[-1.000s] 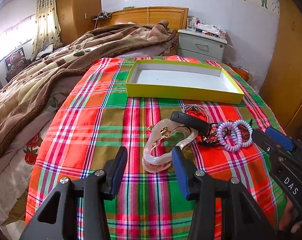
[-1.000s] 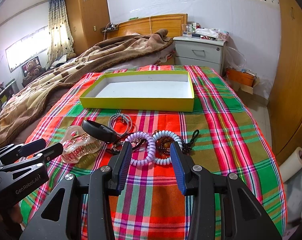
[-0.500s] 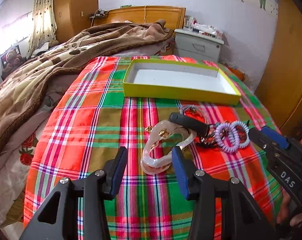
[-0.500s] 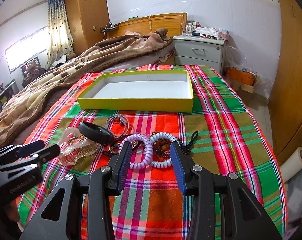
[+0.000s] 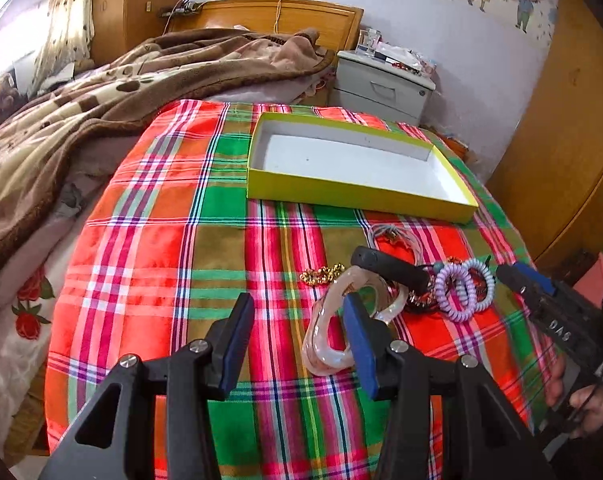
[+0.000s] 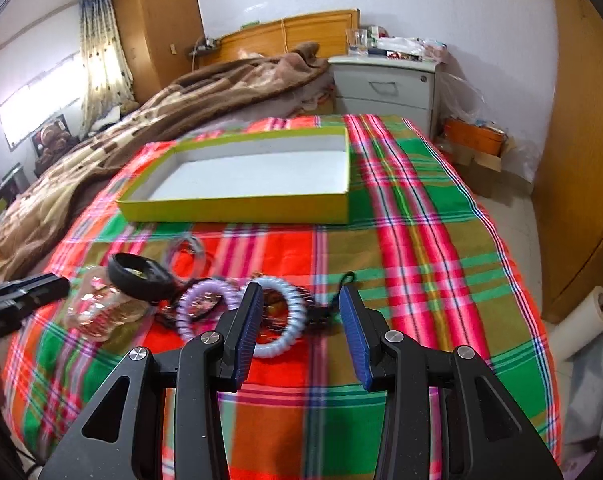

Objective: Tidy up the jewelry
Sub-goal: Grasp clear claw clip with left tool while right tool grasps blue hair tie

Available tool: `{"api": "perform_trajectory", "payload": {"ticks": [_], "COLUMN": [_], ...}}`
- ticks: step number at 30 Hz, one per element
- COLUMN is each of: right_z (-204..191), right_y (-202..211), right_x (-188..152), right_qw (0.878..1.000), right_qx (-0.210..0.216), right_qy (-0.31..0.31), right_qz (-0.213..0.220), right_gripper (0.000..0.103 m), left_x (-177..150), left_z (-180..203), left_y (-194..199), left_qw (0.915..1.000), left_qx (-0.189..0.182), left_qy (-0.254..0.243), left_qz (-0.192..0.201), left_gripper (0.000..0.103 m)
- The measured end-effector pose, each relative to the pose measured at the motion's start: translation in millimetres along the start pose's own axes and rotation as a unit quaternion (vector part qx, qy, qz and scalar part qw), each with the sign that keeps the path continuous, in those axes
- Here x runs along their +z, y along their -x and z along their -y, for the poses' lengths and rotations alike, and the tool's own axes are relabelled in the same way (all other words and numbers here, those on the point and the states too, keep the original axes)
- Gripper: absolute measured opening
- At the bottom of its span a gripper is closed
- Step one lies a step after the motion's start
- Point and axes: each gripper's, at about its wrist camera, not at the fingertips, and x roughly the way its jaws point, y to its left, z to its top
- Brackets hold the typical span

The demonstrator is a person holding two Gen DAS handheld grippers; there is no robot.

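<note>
Where the plaid spread lies: red, green and olive checked cloth (image 5: pixel 173 240) covers the surface; whether bed or counter beneath, cannot tell.
Box: shallow yellow cardboard tray with white inside (image 5: pixel 353 196), long axis across the cloth, at the far side, nothing in it.
Jewelry heap: near side of the box, apart from it, strung out side to side.
Clear bangle: translucent pinkish oval bangle (image 5: pixel 329 356), long axis running from near left to far right, leftmost in the heap.
Black band: black matte wristband (image 5: pixel 389 268), resting across the bangle's far end.
Coil rings: lilac spiral coil ring (image 6: pixel 189 320) and pale blue spiral coil ring (image 6: pixel 289 328), side by side, overlapping dark beads.
Gold chain: small gold chain (image 5: pixel 321 274), seen only from the left wrist.
Black cord: short black looped cord (image 6: pixel 343 284), seen clearly only from the right wrist.
Left hand-held gripper (image 5: pixel 297 344): jaws wide, holding nothing, right finger in front of the bangle.
Right hand-held gripper (image 6: pixel 301 332): jaws wide, holding nothing, framing the pale blue ring.
</note>
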Motion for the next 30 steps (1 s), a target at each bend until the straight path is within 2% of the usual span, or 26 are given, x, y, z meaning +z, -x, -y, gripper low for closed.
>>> {"api": "perform_trajectory", "payload": {"ticks": [2,9,16,18,22,25,28,30], "right_z": [2.1,-1.1,-6.3,-8.8,-9.8,-8.9,-7.6,-7.2], "right_y": [-3.8,-15.1,-22.7,-24.6,-26.3,-25.6,-25.7,-25.1], "right_x": [-1.5,2.9,4.4,4.8,5.0,5.4,5.9,6.0], "right_qw": [1.000,0.999,0.998,0.998,0.997,0.997,0.997,0.997], "right_qx": [0.013,0.016,0.029,0.030,0.034,0.036,0.038,0.041], "right_qy": [-0.001,0.025,0.048,0.054,0.056,0.055,0.053,0.051], "right_qz": [-0.008,-0.016,-0.027,-0.029,-0.031,-0.030,-0.030,-0.030], "right_gripper": [0.041,0.041,0.041,0.032,0.026,0.014,0.012,0.011], "left_x": [2.9,6.2,3.6,2.7,3.6,4.6,4.7,4.8], "left_z": [-1.3,3.5,6.6,6.0,6.1,6.9,8.3,9.2], "left_y": [-3.1,-22.7,-37.1,-39.3,-41.3,-42.5,-43.4,-43.6], "left_qw": [1.0000,0.9988,0.9975,0.9973,0.9971,0.9969,0.9969,0.9966], "left_qx": [-0.005,-0.022,-0.015,-0.019,-0.019,-0.020,-0.019,-0.026], "left_qy": [-0.003,-0.023,-0.031,-0.029,-0.030,-0.029,-0.030,-0.030], "left_qz": [-0.004,-0.036,-0.062,-0.065,-0.068,-0.070,-0.071,-0.072], "left_gripper": [0.048,0.048,0.048,0.048,0.048,0.048,0.047,0.041]}}
